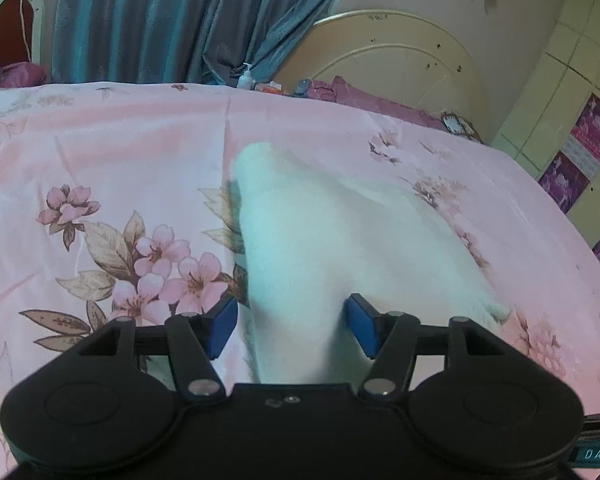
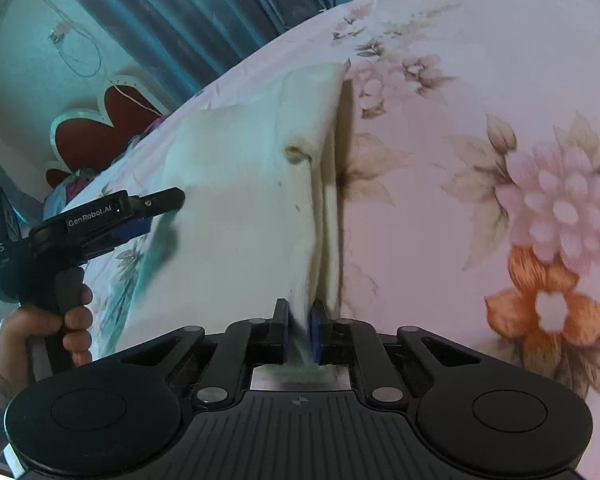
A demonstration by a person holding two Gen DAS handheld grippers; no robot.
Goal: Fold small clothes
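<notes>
Item: white garment (image 1: pixel 320 248), soft, matte, fleece-like cloth, lying on a bed under a pink floral sheet (image 1: pixel 100 152) of smooth, faintly glossy fabric printed with blossoms and brown leaves. In the left wrist view the garment is rising as a blurred tapered fold from between the fingers toward a rounded tip.

Left gripper (image 1: pixel 294 330), black body with blue pads (image 1: pixel 224 326): the jaws are standing wide apart with the cloth passing between them; the pads are sitting at the cloth's edges, and whether they are pressing it cannot be told from this view. In the right wrist view the same tool (image 2: pixel 156 210) is showing in profile at the garment's left edge, its tip overlapping the cloth, with the person's hand (image 2: pixel 66 320) wrapping its handle.

Right gripper (image 2: pixel 300 332), same build: the jaws are nearly closed, pinching a thin edge of the garment (image 2: pixel 236 200) between the blue pads.

View differences: only the right wrist view is showing the garment spread broad and flat, cream-white, with a small brownish mark (image 2: pixel 296 154) and a layered fold along its right edge. Only the left wrist view is showing the cream curved headboard (image 1: pixel 384 60) and a white pump bottle (image 1: pixel 246 78). Blue pleated curtains (image 1: pixel 160 20) are hanging behind the bed.
</notes>
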